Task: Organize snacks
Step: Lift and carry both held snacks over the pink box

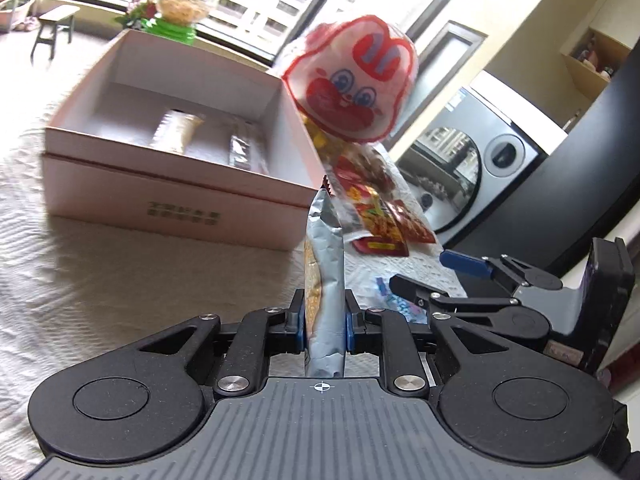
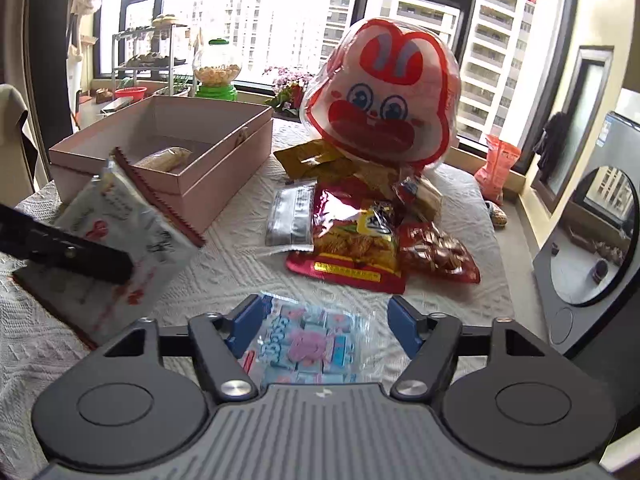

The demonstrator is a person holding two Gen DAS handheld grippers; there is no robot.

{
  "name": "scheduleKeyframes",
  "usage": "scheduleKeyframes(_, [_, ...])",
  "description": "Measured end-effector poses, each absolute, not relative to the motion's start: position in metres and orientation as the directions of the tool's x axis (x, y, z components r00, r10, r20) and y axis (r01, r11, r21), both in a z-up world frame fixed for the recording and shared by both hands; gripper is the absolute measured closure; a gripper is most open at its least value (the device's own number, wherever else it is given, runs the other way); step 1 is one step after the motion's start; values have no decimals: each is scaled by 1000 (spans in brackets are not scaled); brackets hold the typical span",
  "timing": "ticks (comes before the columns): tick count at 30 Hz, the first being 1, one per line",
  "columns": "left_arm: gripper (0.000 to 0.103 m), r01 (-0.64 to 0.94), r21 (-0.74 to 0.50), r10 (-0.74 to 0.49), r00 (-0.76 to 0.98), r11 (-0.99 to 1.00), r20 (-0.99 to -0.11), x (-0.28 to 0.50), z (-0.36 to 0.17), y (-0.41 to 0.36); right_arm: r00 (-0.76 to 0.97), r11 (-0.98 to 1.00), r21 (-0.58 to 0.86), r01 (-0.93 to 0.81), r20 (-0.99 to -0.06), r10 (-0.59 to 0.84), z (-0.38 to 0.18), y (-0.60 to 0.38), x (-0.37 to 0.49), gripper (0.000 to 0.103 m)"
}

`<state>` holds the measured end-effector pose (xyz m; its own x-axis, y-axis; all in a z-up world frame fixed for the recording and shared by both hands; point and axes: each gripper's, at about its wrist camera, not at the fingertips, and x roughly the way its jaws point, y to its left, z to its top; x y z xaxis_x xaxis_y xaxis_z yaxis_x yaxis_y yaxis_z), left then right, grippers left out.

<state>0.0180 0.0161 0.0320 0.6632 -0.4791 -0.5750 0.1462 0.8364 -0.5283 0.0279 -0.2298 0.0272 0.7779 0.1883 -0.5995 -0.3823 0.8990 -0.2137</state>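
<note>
An open pink box (image 2: 168, 148) sits at left on the white cloth (image 2: 240, 256). The left gripper (image 1: 323, 322) pinches a silver snack packet (image 1: 326, 280) upright, lifted near the box. The right gripper (image 2: 324, 322) spreads wide over a blue-pink candy bag (image 2: 308, 344). Behind lies a snack pile (image 2: 360, 240).

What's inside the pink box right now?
Two wrapped snacks lie on the floor of the pink box: a pale packet and a silvery bar. Its near wall hides the front strip of the floor.
</note>
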Motion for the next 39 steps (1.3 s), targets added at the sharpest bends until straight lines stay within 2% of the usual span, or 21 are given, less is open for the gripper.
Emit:
scheduleKeyframes(3, [82,100,-535,-442,699,839,-562,8,37,38,773,887,-193,-419,-589,237,34,-218,52,22])
scheduleKeyframes(6, [82,74,-542,-424,714,837,-557,6,39,51,711,878,-58,-475,-613,344,39,-213,89,24])
scheduleKeyframes(8, [82,68,-550,-425,715,833,-555,6,38,55,681,874,-18,-485,-636,364,36,-207,114,32])
scheduleKeyframes(12, [82,65,-567,-441,703,821,-559,7,31,61,672,872,-90,-480,-678,300,23,-193,147,41])
scheduleKeyframes(14, [82,66,-574,-450,697,816,-559,8,28,62,659,863,-111,-493,-695,287,17,-187,156,50])
scheduleKeyframes(15, [82,66,-576,-452,695,815,-559,8,26,63,651,858,-113,-502,-702,289,16,-185,157,53])
scheduleKeyframes(16, [82,65,-578,-453,694,814,-559,7,25,63,645,855,-115,-506,-708,286,16,-183,156,60])
scheduleKeyframes(19, [82,67,-583,-458,693,810,-557,7,23,65,607,851,-69,-520,-731,312,20,-185,145,66])
scheduleKeyframes(25, [82,80,-585,-468,691,807,-552,3,24,64,524,844,66,-533,-757,390,28,-206,88,69])
scheduleKeyframes(29, [82,137,-567,-493,680,812,-542,-3,34,55,511,817,110,-566,-732,452,41,-219,34,69])
scheduleKeyframes(33, [82,193,-563,-503,725,804,-470,-14,62,53,543,802,109,-587,-681,490,69,-228,-5,69])
scheduleKeyframes(39, [82,208,-436,-370,869,876,-329,-3,137,75,638,773,80,-629,-514,573,129,-230,-28,69])
